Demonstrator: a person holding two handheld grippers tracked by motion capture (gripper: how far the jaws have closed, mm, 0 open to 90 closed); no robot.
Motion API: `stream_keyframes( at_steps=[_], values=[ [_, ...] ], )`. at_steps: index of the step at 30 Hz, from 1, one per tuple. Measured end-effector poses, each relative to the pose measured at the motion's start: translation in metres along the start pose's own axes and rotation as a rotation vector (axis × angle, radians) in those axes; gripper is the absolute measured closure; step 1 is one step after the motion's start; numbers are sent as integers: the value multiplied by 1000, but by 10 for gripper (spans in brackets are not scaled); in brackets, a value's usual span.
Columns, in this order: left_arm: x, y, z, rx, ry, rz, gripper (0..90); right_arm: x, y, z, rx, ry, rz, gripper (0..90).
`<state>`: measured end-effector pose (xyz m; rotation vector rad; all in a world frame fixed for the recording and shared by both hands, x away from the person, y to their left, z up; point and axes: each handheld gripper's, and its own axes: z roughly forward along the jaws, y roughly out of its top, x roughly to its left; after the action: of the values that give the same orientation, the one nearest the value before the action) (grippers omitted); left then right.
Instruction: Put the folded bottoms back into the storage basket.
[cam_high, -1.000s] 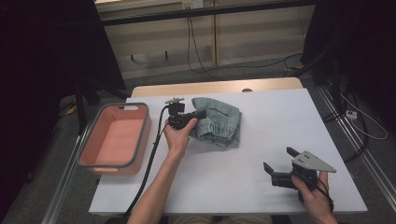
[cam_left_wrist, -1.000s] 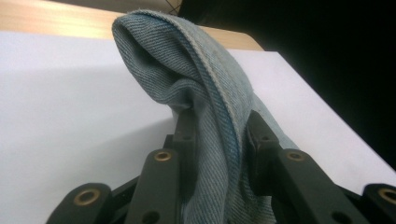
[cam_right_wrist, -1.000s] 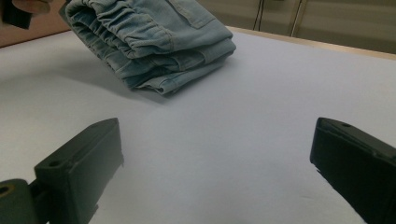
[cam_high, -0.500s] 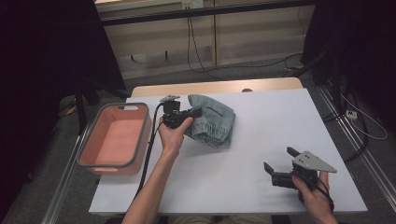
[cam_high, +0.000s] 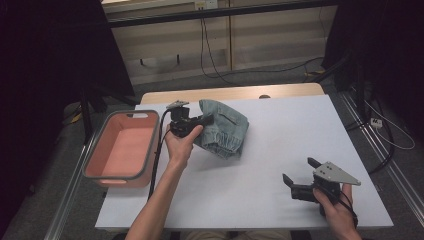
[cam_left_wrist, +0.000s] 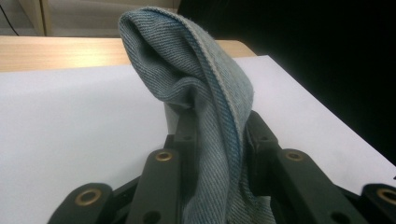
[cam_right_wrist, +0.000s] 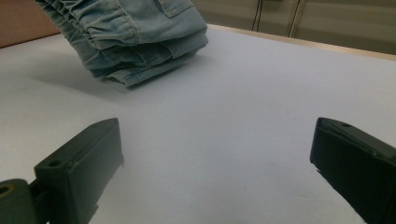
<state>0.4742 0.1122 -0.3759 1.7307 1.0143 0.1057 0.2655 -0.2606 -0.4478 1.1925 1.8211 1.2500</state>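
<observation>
A folded pair of light blue jeans (cam_high: 222, 129) hangs partly lifted over the table's back left part, its left edge raised. My left gripper (cam_high: 200, 121) is shut on that edge; in the left gripper view a fold of the denim (cam_left_wrist: 205, 107) is pinched between the two black jaws. The jeans (cam_right_wrist: 126, 32) also appear at the top left of the right gripper view, one side tilted off the table. My right gripper (cam_high: 300, 176) rests near the table's front right, open, nothing between its jaws.
A salmon-pink plastic bin (cam_high: 122, 147) with a grey rim stands at the table's left edge, beside my left forearm. The white table (cam_high: 260, 200) stretches between the two grippers. Cables lie on the floor behind the table.
My left gripper has carried the jeans to the left and slightly back, toward the bin. The right gripper has stayed in place.
</observation>
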Motion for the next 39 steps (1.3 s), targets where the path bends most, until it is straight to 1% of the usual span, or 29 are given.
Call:
stream_keyframes(
  at_steps=[3, 5, 9, 18, 19, 22, 24, 33, 36, 39],
  values=[
    [0, 2, -4, -1, -4, -2, 716, 0, 0, 0, 1, 0, 2, 24],
    [-2, 4, -9, -1, 0, 18, 716, 0, 0, 0, 0, 0, -2, 24],
    [-2, 4, -14, 2, 3, 34, 716, 0, 0, 0, 0, 0, -1, 24],
    [-2, 8, -23, -7, 2, 42, 718, 0, 0, 0, 0, 0, 1, 24],
    [-2, 8, -24, -2, 5, 50, 718, 0, 0, 0, 0, -1, 2, 24],
    [-1, 9, -29, -5, 10, 45, 718, 0, 0, 0, 0, 0, 1, 24],
    [-1, 10, -31, -1, 15, 54, 718, 0, 0, 0, -1, 0, 0, 24],
    [-1, 12, -43, -18, 13, 63, 718, 0, 0, 1, -1, 1, 0, 24],
    [-1, 13, -46, -21, 13, 74, 719, 0, 0, 1, -1, 1, -2, 24],
    [0, 14, -50, -28, 7, 76, 719, 0, 0, 0, -1, 2, -2, 24]
  ],
)
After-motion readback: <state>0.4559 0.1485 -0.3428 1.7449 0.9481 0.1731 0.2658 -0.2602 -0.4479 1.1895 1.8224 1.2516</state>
